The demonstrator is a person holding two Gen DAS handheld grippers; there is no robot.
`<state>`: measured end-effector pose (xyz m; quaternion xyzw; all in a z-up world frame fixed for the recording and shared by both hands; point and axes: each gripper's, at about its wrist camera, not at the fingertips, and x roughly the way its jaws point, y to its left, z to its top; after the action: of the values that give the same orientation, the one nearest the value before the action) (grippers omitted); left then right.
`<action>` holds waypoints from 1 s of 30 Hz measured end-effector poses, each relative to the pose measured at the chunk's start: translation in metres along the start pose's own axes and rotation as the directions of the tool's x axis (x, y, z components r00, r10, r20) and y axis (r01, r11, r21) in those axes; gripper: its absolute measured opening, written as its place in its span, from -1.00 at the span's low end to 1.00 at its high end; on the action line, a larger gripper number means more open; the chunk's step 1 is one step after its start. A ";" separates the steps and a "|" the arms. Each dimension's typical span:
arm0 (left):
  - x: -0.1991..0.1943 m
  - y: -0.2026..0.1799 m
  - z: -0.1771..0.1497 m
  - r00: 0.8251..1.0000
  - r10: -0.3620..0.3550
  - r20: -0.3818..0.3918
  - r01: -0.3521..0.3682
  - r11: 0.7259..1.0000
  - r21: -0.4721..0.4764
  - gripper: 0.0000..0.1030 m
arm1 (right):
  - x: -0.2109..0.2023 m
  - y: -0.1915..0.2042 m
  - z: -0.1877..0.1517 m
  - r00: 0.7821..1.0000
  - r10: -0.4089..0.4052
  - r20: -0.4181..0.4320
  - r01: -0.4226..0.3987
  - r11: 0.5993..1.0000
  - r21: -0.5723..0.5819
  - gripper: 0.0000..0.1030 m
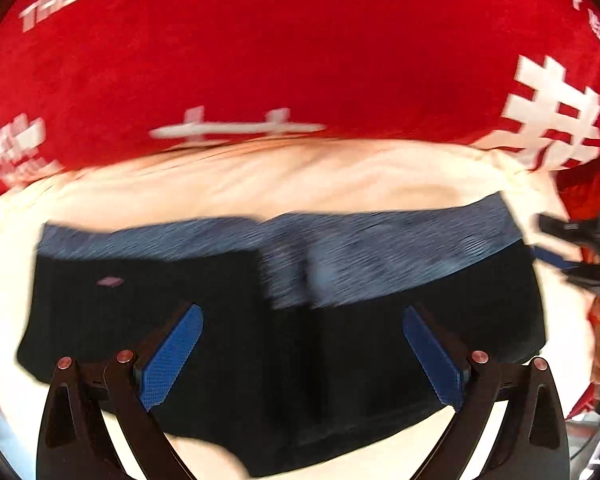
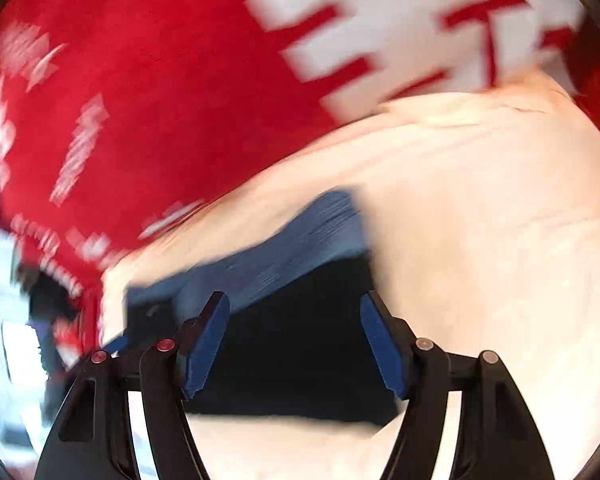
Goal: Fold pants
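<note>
Both tongs released above folded pants

Left tongs (image 1: 302, 356): blue pads spread wide, nothing between them. Right tongs (image 2: 294, 344): likewise parted and empty. Below both, the dark pants (image 1: 204, 292) lie folded, blue-grey waistband at the far edge, on a cream sheet (image 1: 300, 176). Beyond that, a red blanket (image 1: 260, 52) with white lettering. Both views motion-blurred.

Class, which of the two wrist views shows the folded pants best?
The left wrist view: the pants appear nearly whole, grey band across the top, on the cream cover. The right wrist view shows only one end, blurred and partly behind the claw.
</note>
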<state>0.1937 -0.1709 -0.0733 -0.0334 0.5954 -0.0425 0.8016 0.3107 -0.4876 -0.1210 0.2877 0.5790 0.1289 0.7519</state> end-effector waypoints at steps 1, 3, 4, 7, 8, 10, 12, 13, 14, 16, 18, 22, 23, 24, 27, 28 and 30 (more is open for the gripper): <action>0.006 -0.007 0.003 1.000 -0.016 0.003 0.016 1.000 0.009 0.96 | 0.012 -0.018 0.009 0.998 0.061 -0.027 -0.059 0.996 0.064 0.33; 0.021 -0.020 0.006 1.000 -0.029 -0.007 0.029 0.999 0.027 0.96 | 0.038 -0.041 0.013 0.976 0.185 -0.119 -0.166 0.974 0.154 0.09; 0.033 -0.024 0.005 0.999 -0.012 -0.034 0.013 0.999 0.032 0.96 | 0.051 -0.046 0.010 0.963 0.212 -0.167 -0.183 0.967 0.174 0.01; 0.063 -0.016 -0.005 0.991 0.023 -0.132 -0.023 1.000 0.001 0.96 | 0.056 -0.043 0.012 0.963 0.188 -0.194 -0.154 0.972 0.180 -0.39; 0.066 -0.012 -0.008 0.990 0.008 -0.141 -0.011 1.000 -0.024 0.96 | 0.049 -0.043 0.014 0.962 0.189 -0.197 -0.154 0.972 0.177 -0.46; 0.071 -0.012 -0.013 0.992 0.001 -0.125 -0.005 0.999 -0.039 0.99 | 0.030 -0.039 0.021 0.966 0.149 -0.211 -0.131 0.987 0.098 -0.53; 0.075 -0.017 -0.014 0.994 0.007 -0.113 -0.009 1.000 -0.013 1.00 | 0.028 -0.032 0.023 0.973 0.052 -0.225 -0.055 0.998 -0.010 -0.54; 0.074 -0.018 -0.011 0.992 0.021 -0.122 -0.023 1.000 -0.012 1.00 | 0.033 -0.032 0.025 0.975 -0.016 -0.224 0.007 0.999 -0.041 -0.54; 0.072 -0.017 -0.006 0.990 0.022 -0.141 -0.025 1.000 -0.018 1.00 | 0.041 -0.039 0.027 0.971 -0.053 -0.232 0.048 0.998 -0.028 -0.54; 0.057 -0.011 0.006 0.994 0.020 -0.104 -0.023 0.999 -0.027 1.00 | 0.039 -0.052 0.027 0.974 -0.022 -0.227 0.040 0.997 0.073 -0.41; 0.034 0.009 0.016 0.999 0.034 -0.010 -0.035 0.999 -0.029 1.00 | 0.024 -0.053 0.024 0.981 -0.044 -0.188 0.058 0.996 0.070 -0.34; 0.045 0.050 0.044 0.993 0.120 -0.002 -0.120 0.991 -0.057 1.00 | -0.019 -0.027 0.016 0.994 -0.092 -0.053 0.090 0.995 -0.041 -0.31; 0.059 0.063 0.051 0.989 0.147 -0.031 -0.149 0.985 -0.082 1.00 | -0.025 -0.014 0.016 0.996 -0.081 -0.029 0.079 0.994 -0.073 -0.32; 0.071 0.074 0.054 0.986 0.160 -0.053 -0.165 0.981 -0.103 1.00 | -0.024 0.000 0.015 0.997 -0.073 -0.024 0.071 0.993 -0.098 -0.32; 0.100 0.099 0.054 0.980 0.165 -0.110 -0.180 0.973 -0.147 1.00 | -0.005 0.026 0.010 0.997 -0.040 -0.072 0.028 0.987 -0.159 -0.32; 0.105 0.106 0.055 0.985 0.140 -0.105 -0.157 0.972 -0.175 1.00 | 0.007 0.033 0.006 0.994 -0.060 -0.092 0.042 0.981 -0.188 -0.32; 0.109 0.116 0.060 0.983 0.160 -0.095 -0.176 0.964 -0.197 1.00 | 0.026 0.032 -0.005 0.986 -0.099 -0.134 0.067 0.973 -0.221 -0.32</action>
<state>0.2856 -0.0675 -0.1720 -0.0636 0.6282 0.0857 0.7707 0.3183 -0.4468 -0.1241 0.1700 0.6258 0.1797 0.7397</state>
